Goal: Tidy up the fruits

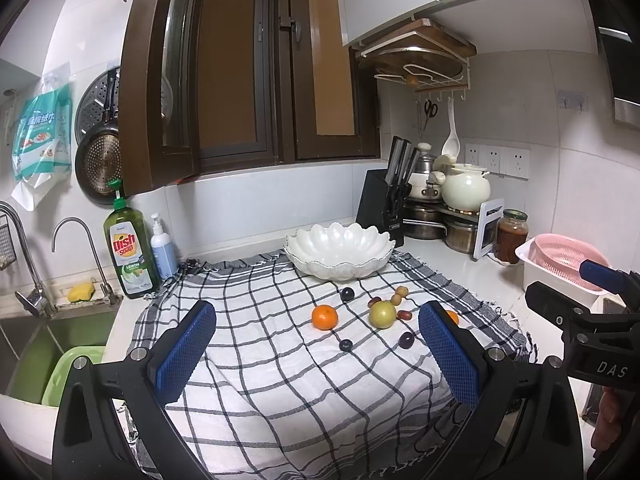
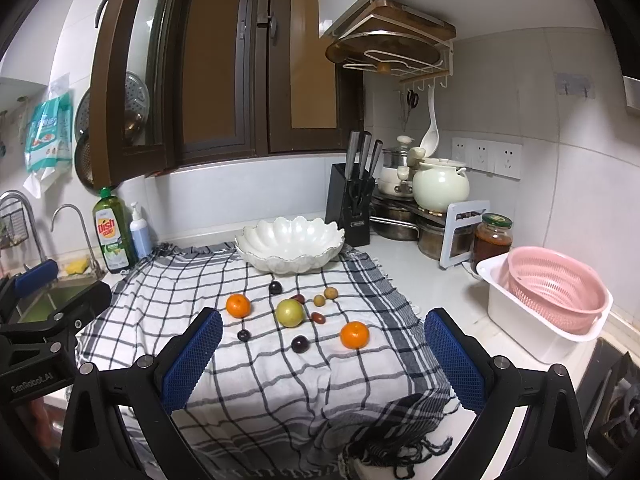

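**A:** What is in your grippers at this moment?

**B:** Nothing. Your left gripper has its blue textured pads spread wide, and your right gripper too. Both hover above the near part of the black-and-white checked cloth.

**A:** And where are the fruits?

**B:** All of them lie loose on the cloth, in front of the white scalloped ceramic bowl, which looks empty. There are two small orange mandarins, one to the left and one to the right, a round yellow-green fruit between them, some dark plums, and small reddish and tan pieces.

**A:** Which one should I take first?

**B:** I think the right mandarin, because it is nearest to your right gripper and stands apart from the others. Come down with one pad on each side of it and close gently; round fruit rolls easily on cloth. The dark plum lies near it, so do not push it.
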`<state>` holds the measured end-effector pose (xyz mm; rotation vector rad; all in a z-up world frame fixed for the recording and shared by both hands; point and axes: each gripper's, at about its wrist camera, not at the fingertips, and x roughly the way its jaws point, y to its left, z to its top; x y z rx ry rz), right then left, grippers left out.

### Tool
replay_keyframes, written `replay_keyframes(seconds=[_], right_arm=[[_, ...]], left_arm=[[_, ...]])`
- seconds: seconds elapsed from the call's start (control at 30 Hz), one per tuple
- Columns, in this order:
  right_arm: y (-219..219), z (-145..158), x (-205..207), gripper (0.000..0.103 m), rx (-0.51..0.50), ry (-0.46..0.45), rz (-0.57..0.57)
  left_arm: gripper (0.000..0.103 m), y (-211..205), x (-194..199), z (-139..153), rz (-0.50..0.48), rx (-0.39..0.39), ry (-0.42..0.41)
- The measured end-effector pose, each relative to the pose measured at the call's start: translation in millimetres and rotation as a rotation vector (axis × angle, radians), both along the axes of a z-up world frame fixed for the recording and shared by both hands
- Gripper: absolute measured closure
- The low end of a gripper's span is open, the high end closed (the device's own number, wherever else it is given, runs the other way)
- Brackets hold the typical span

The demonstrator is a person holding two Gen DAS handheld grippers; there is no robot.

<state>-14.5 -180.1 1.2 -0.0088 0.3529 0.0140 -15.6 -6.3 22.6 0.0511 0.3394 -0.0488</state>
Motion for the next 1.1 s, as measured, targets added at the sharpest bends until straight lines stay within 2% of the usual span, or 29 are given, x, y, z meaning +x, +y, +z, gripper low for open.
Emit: replay_keyframes(seconds=[0.2, 0.5, 0.57, 0.73, 1.1], right_arm=[[1, -3, 13, 0.001, 0.0, 0.022, 0.012], [7, -32, 42, 0.001, -0.015, 0.069, 0.024], [9, -38, 51, 0.007, -0.014, 0.081, 0.028], [14, -53, 74, 0.012, -0.002, 0.123, 0.036], [25, -86, 130, 0.027, 0.007, 0.227, 0.035]], left_arm=[[0.0, -2, 16, -4, 0.0, -0.001, 0.038], [0.003, 0, 51, -33, -0.039, 0.021, 0.147], [0.006, 0, 60, -38, -0.048, 0.037, 0.158], [0.016, 0, 83, -49, -0.088, 0.06, 0.182], [0.026, -7, 141, -79, -0.184, 0.094, 0.263]])
